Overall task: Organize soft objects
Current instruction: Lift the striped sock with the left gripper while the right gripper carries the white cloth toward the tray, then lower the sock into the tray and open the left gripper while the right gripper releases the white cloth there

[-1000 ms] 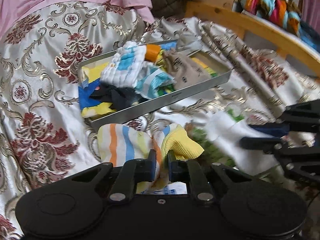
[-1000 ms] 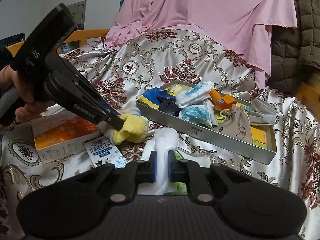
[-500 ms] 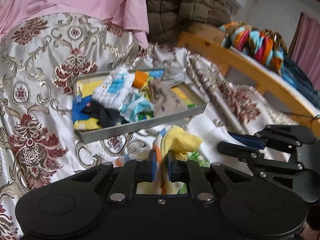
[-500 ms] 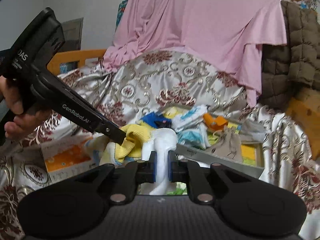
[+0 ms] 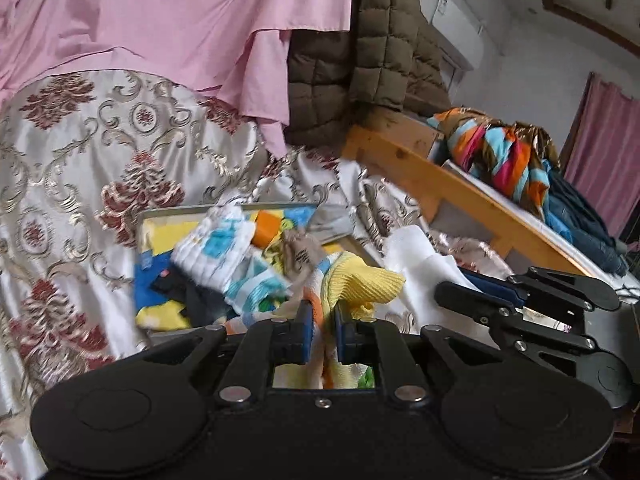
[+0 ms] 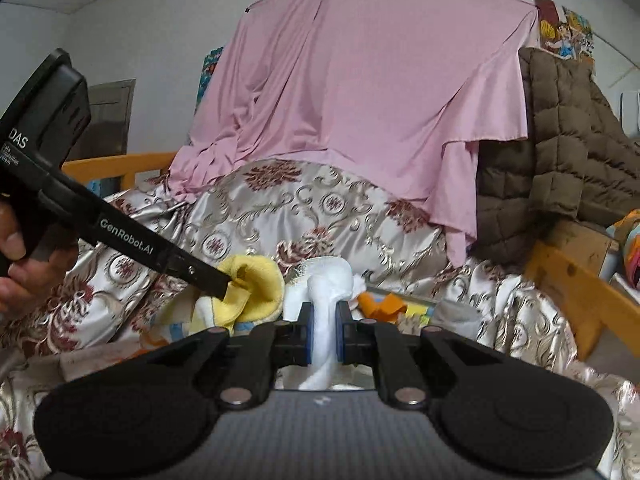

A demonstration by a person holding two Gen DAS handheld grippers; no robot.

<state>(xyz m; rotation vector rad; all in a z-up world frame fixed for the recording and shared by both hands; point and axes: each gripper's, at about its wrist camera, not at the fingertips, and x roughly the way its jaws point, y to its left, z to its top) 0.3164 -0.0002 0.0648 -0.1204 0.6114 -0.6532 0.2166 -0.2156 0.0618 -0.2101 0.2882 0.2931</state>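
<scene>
Sorting looks partway done: the metal tray (image 5: 168, 216) at centre frame already holds several cloths, while the left gripper (image 5: 320, 330) clenches a yellow striped cloth (image 5: 360, 284) and the right gripper (image 6: 323, 334) clenches a white cloth (image 6: 324, 280), both not yet placed.

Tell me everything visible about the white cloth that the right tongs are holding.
The white cloth looks soft and fleecy, plain white. The right tongs are shut on it: a gathered fold runs between the blue pads, bunching into a rounded crest above them and trailing below. In the left wrist view it hangs as a broad white sheet beside the yellow striped cloth, in front of the metal tray. Whether the two cloths touch is unclear.
</scene>
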